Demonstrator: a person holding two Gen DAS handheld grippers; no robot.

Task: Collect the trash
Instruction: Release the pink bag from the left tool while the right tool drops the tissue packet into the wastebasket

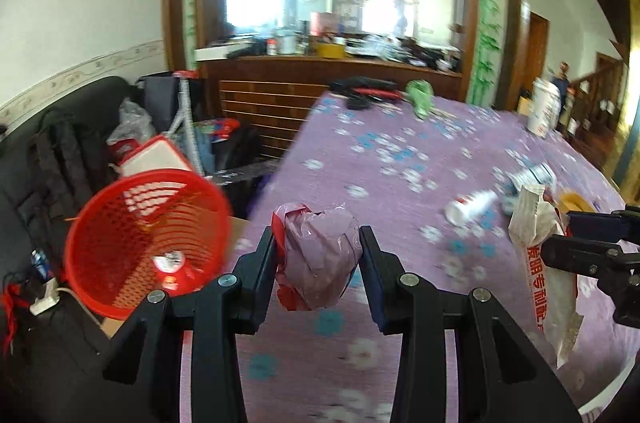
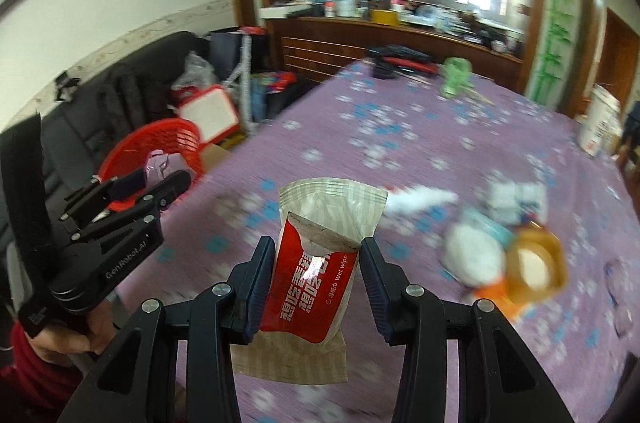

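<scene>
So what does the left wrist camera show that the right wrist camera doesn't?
Only the left wrist view looks inside the red basket, with trash at its bottom. Only the right wrist view shows the hand gripping the left gripper, and a brownish open container. Both show the pink crumpled bag, the wet wipe packet, and the purple flowered tablecloth.

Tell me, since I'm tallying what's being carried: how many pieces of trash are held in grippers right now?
2: a crumpled pink bag in the left gripper, and a wet-wipe packet in the right gripper.
</scene>
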